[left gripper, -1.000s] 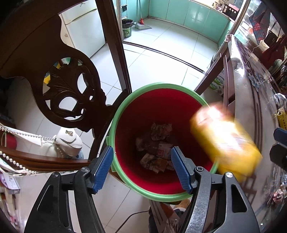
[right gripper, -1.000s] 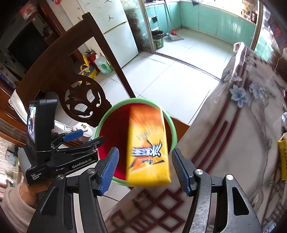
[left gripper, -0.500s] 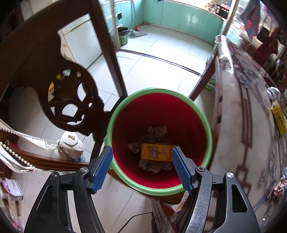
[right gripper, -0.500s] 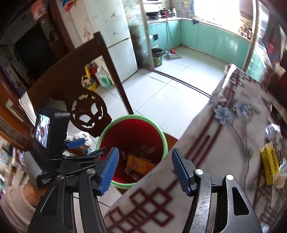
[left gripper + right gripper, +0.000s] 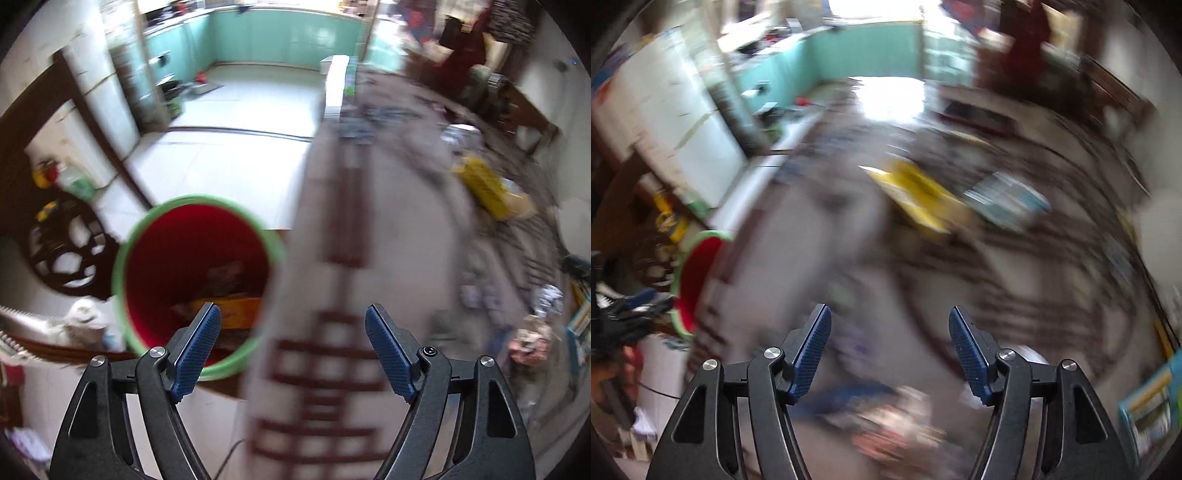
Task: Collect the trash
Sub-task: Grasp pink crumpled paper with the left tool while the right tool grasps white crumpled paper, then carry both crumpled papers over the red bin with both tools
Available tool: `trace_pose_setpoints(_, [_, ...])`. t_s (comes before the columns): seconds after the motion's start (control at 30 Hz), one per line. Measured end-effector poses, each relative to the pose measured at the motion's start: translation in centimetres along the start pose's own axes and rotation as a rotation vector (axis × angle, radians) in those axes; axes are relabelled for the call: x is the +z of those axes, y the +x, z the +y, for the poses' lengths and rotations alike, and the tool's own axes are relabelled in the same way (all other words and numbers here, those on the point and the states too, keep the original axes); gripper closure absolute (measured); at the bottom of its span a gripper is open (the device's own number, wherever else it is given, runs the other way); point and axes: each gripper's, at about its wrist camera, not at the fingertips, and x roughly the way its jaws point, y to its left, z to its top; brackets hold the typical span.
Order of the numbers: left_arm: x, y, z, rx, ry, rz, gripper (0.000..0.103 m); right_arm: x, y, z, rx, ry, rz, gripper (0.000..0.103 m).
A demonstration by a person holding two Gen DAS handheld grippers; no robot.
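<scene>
A red bin with a green rim [image 5: 192, 273] stands on the floor beside the table; an orange box [image 5: 236, 312] and crumpled scraps lie inside it. My left gripper [image 5: 293, 341] hangs over the table edge right of the bin, its jaws opening with nothing between them. My right gripper [image 5: 890, 345] is over the patterned tablecloth [image 5: 820, 236], jaws opening and empty. On the table lie a yellow box [image 5: 919, 195], a blue-white packet [image 5: 1008, 203] and blurred wrappers [image 5: 897, 424]. The bin [image 5: 698, 280] shows at the far left of the right wrist view. Both views are motion-blurred.
A carved dark wooden chair [image 5: 62, 254] stands left of the bin. The yellow box [image 5: 484, 186] and more litter [image 5: 532, 332] sit on the right part of the table. A white fridge [image 5: 676, 122] and a tiled kitchen floor [image 5: 236, 144] lie beyond.
The orange box dropped from between the right gripper's fingers into the bin. Both grippers then swung right from above the bin to over the table, and their jaws widened.
</scene>
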Motion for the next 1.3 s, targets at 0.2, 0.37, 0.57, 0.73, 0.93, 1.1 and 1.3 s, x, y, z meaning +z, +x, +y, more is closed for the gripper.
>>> trace_pose_setpoints(0.2, [-0.4,-0.7,-8.7,-0.135,0.111,-0.014,0.021,-2.9,2.9,-7.2,0.022,0.144,0.083,0.037])
trace_pose_setpoints(0.37, [-2.2,-1.2,-14.9,-0.213,0.201,0.018,0.019,-3.4,4.1,-8.4,0.033,0.108,0.101,0.033])
trace_pose_setpoints(0.57, [-5.2,-0.5,-19.8,-0.252,0.241,0.089,0.019,-4.3,5.0,-10.2,0.065,0.1,0.116,0.033])
trace_pose_setpoints(0.73, [-6.2,1.6,-22.3,-0.272,0.217,0.165,0.019,-4.2,4.3,-11.8,0.077,0.098,0.09,0.033])
trace_pose_setpoints(0.93, [-6.6,3.5,-23.6,-0.256,0.206,0.191,0.022,-4.1,3.3,-13.2,0.069,0.094,0.068,0.033])
trace_pose_setpoints(1.1, [-6.3,4.1,-23.2,-0.317,0.137,0.216,0.066,-4.0,3.1,-13.4,0.082,0.101,0.062,0.033])
trace_pose_setpoints(1.3, [-5.3,2.7,-21.6,-0.254,0.13,0.15,0.076,-3.6,3.9,-12.8,0.13,0.124,0.069,0.033])
